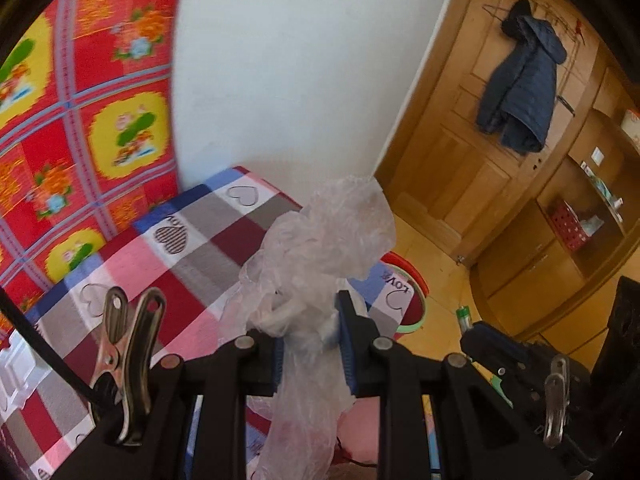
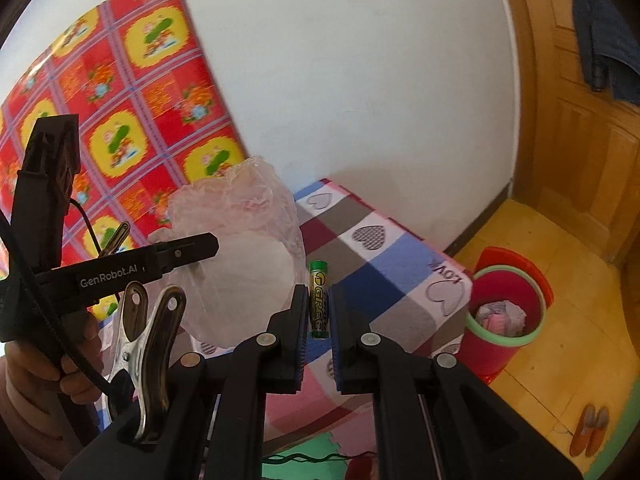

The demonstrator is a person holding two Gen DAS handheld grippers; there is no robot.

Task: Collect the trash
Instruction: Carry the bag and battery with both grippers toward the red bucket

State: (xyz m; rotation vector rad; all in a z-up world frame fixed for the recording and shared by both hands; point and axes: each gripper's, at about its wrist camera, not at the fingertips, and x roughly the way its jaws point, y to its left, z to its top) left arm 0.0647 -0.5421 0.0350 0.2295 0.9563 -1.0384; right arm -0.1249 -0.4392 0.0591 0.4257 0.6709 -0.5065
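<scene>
Both claws are loaded, the left claw (image 1: pixel 310 334) pinching a crumpled clear plastic bag (image 1: pixel 320 240) and the right claw (image 2: pixel 319 312) clamping an upright green battery (image 2: pixel 319 300), while the red trash bin with a green rim (image 2: pixel 506 320) sits on the floor to the right, nearer the right claw.

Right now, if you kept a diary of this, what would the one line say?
left gripper: shut on crumpled plastic bag | right gripper: shut on green battery | red bin: on floor beside bed, trash inside
</scene>
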